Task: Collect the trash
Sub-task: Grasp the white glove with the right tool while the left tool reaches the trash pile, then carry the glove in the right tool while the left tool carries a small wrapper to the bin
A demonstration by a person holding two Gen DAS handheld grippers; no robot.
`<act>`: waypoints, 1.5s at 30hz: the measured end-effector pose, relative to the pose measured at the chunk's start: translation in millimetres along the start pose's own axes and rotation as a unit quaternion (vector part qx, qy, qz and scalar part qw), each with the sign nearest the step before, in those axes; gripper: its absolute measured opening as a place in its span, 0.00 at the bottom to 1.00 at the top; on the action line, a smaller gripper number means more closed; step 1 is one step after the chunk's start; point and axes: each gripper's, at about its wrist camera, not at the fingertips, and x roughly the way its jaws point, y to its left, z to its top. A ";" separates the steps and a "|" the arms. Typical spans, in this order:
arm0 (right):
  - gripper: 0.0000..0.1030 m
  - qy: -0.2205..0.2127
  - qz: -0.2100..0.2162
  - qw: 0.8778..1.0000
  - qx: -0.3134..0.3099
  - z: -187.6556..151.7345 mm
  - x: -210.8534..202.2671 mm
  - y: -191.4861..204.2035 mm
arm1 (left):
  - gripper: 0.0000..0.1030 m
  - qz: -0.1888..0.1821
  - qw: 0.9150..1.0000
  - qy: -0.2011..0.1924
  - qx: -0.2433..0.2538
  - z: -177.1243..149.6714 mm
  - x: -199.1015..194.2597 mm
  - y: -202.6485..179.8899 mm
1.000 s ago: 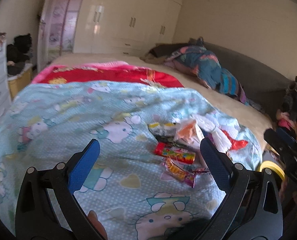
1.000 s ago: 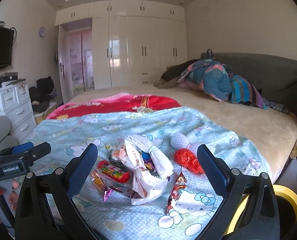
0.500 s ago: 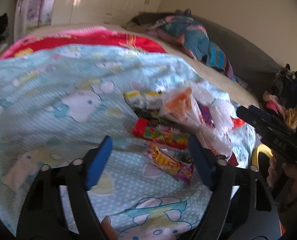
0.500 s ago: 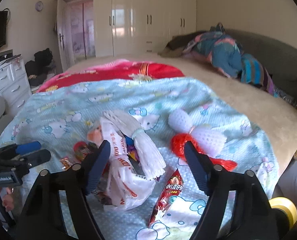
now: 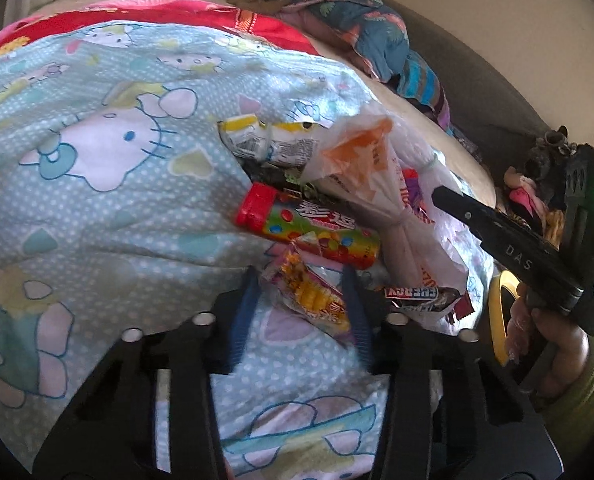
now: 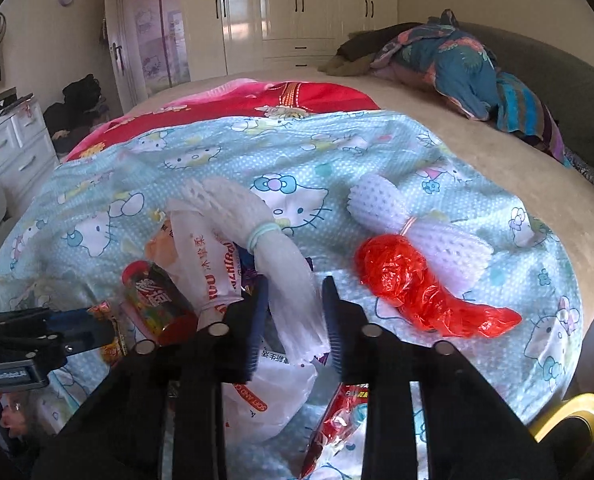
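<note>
Trash lies in a heap on the Hello Kitty blanket (image 5: 97, 140). My left gripper (image 5: 303, 304) has its blue fingers close on either side of a pink and yellow snack wrapper (image 5: 309, 300), narrowed around it. A red-capped candy tube (image 5: 309, 232) lies just beyond, beside a white plastic bag (image 5: 377, 184). My right gripper (image 6: 295, 320) has its fingers close around a white foam net bundle (image 6: 281, 272) tied with a pale band. A second foam net (image 6: 413, 232) and a red plastic bag (image 6: 417, 296) lie to the right.
A chocolate bar wrapper (image 5: 417, 294) and yellow-white packets (image 5: 269, 140) lie in the heap. A yellow-rimmed bin (image 6: 569, 416) stands off the bed's right corner. A red snack packet (image 6: 337, 420) lies under my right gripper. Folded quilts (image 6: 457, 60) sit at the far end.
Both grippers have moved forward and down onto the heap, and both pairs of fingers have narrowed from wide open, the left around the snack wrapper, the right around the foam net bundle.
</note>
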 end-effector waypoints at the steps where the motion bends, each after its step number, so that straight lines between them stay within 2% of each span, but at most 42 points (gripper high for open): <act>1: 0.20 -0.006 0.002 1.000 0.001 -0.2 -2.6 0.2 | 0.18 -0.002 1.000 0.000 0.002 -0.2 0.2 -0.4; 2: 0.19 -0.012 0.003 1.000 0.003 -0.5 -5.6 0.2 | 0.11 -0.003 1.000 -0.001 0.003 0.2 0.1 -0.7; 5: 0.18 -0.025 0.009 1.000 0.011 0.7 -15.0 -0.7 | 0.07 -0.007 1.000 -0.015 0.008 0.6 -5.6 -2.5; 13: 0.18 -0.061 0.018 0.997 0.035 -0.1 -52.0 -6.1 | 0.06 0.005 0.997 -0.076 0.011 4.7 -44.6 -10.6; 22: 0.18 -0.075 0.014 0.995 0.066 -12.5 -85.1 -18.0 | 0.06 0.019 0.991 -0.128 0.040 14.7 -82.5 -40.0; 31: 0.18 -0.085 0.001 0.991 0.105 -31.0 -123.1 -39.5 | 0.06 0.006 0.987 -0.143 0.072 17.0 -95.7 -80.5; 45: 0.18 -0.100 -0.042 0.986 0.125 -53.7 -180.2 -77.4 | 0.06 -0.036 0.981 -0.147 0.123 6.2 -94.7 -148.8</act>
